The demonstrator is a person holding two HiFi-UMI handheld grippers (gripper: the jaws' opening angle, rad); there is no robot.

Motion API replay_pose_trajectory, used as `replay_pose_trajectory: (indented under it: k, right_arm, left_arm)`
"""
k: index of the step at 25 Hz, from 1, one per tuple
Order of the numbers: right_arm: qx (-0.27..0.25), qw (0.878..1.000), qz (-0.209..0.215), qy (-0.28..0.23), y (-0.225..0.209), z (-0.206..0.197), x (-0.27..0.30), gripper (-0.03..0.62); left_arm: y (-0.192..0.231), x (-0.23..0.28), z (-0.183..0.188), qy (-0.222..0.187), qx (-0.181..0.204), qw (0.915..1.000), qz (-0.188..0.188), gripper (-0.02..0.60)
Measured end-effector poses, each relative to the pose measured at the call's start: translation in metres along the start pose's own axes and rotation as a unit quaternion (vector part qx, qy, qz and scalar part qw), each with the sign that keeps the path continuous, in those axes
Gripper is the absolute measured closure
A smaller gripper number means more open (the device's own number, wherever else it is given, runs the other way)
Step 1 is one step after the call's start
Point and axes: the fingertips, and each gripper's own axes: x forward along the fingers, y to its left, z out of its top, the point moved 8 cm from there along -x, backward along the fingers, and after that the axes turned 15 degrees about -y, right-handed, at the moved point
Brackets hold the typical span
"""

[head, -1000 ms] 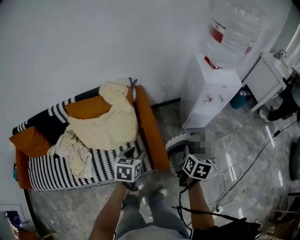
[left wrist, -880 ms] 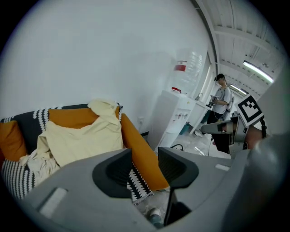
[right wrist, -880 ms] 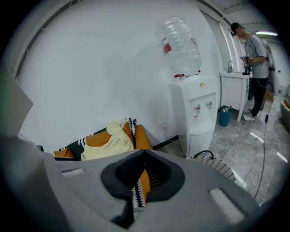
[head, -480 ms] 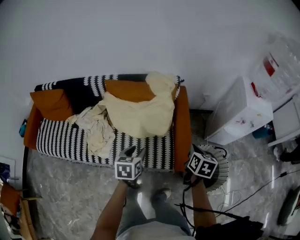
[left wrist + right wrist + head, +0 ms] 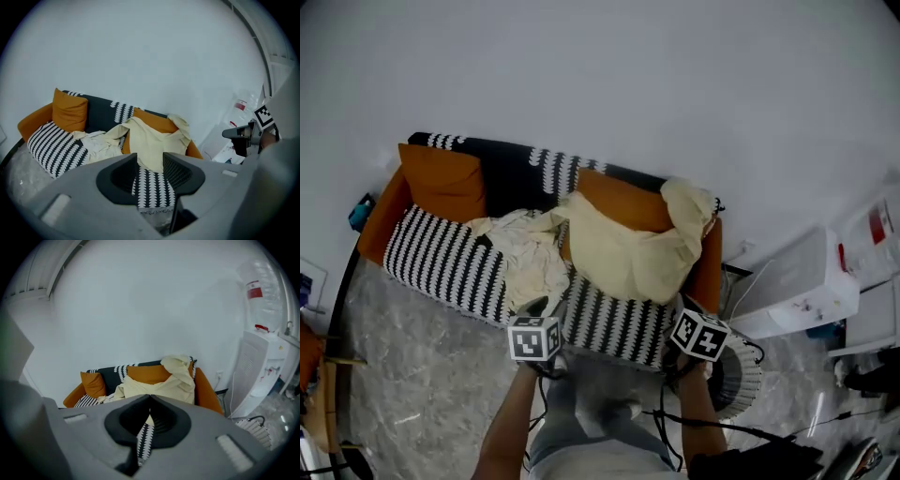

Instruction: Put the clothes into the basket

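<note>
1. The grey floor (image 5: pixel 412 394) lies open along the front of the sofa (image 5: pixel 441 267), with the widest room off the sofa's left half.
2. And the view has swung! A second ago the sofa sat low at the left. Now its whole length is in frame, from the orange cushion (image 5: pixel 441 183) at the left end to the orange arm at the right end.
3. The water dispenser (image 5: pixel 797 295) has slid out towards the picture's edge. It stands on the floor beyond the sofa's right arm, well apart from it.
4. The pale yellow garment (image 5: pixel 628 258) is where it was, draped over the sofa's right half from the backrest down onto the striped seat.
5. The cream garment (image 5: pixel 530 258) is crumpled at the sofa's middle, touching the yellow one. Its lower edge spills toward the seat's front edge.
6. The basket (image 5: pixel 748 367) stands on the floor just off the sofa's front right corner. A second ago it showed under the right claw, and now it sits to that claw's outer side.
7. The left claw (image 5: pixel 150 164) hangs released at the sofa's front edge, its jaws apart and only the striped seat showing between them.
8. The right claw (image 5: pixel 149 398) is clenched tip to tip on nothing, near the sofa's right front corner.
</note>
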Motion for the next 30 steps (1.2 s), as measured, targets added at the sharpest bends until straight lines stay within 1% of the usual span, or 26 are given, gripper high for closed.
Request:
replay_pose_trajectory:
  k: [6,10,15,19,23,27,30]
  right_arm:
    - [-0.033,0.998,0.034,0.035,0.085,-0.012,0.062,0.591]
    - [-0.051,0.995,0.068,0.059,0.144,-0.025,0.105,0.591]
    - [-0.076,0.989,0.095,0.086,0.201,-0.043,0.148,0.591]
    - [-0.094,0.984,0.104,0.109,0.226,-0.063,0.172,0.591]
    - [-0.118,0.978,0.108,0.134,0.241,-0.083,0.189,0.591]
    - [-0.137,0.973,0.104,0.152,0.246,-0.103,0.202,0.591]
    - [-0.138,0.972,0.097,0.163,0.246,-0.121,0.220,0.591]
  left_arm:
    - [0.091,0.000,0.000,0.006,-0.036,0.9986,0.039,0.400]
    - [0.149,-0.002,-0.008,0.014,-0.063,0.9954,0.072,0.400]
    - [0.207,0.001,-0.015,0.024,-0.087,0.9913,0.096,0.400]
    - [0.244,0.015,-0.035,0.022,-0.102,0.9895,0.100,0.400]
    - [0.271,0.028,-0.047,0.037,-0.123,0.9858,0.109,0.400]
    - [0.295,0.047,-0.075,0.050,-0.143,0.9824,0.109,0.400]
    - [0.310,0.068,-0.096,0.064,-0.146,0.9817,0.104,0.399]
